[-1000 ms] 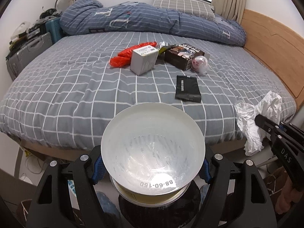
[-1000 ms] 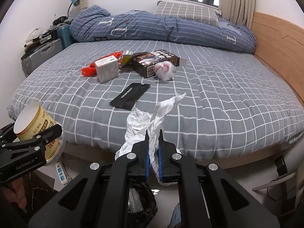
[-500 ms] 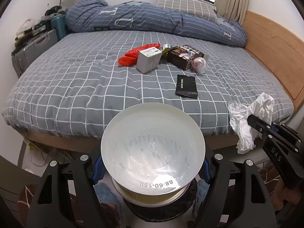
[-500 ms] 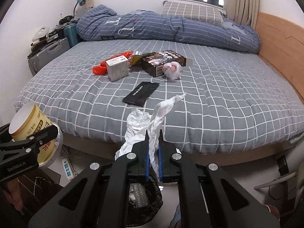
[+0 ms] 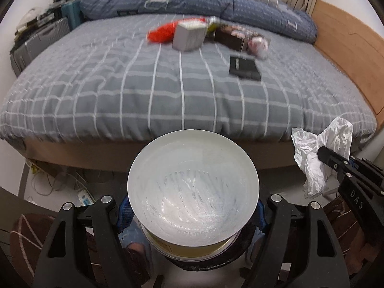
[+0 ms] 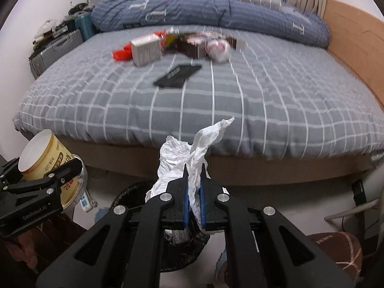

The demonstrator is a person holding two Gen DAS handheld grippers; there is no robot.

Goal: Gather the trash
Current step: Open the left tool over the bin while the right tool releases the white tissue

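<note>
Bedside: tissue [image 6: 192, 165] pinched between right gripper's [image 6: 193, 177] jaws.

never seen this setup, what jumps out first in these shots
The big round cup, bottom toward the lens, fills the left wrist view, clamped in the left gripper. In the right wrist view a crumpled white tissue sticks up from the shut right gripper, above a black-lined bin on the floor. Behind both, a heap of litter lies on the grey checked bed.

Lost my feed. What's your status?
Left gripper shut on cup. Right gripper shut on tissue. Bin below, nothing blocking.
</note>
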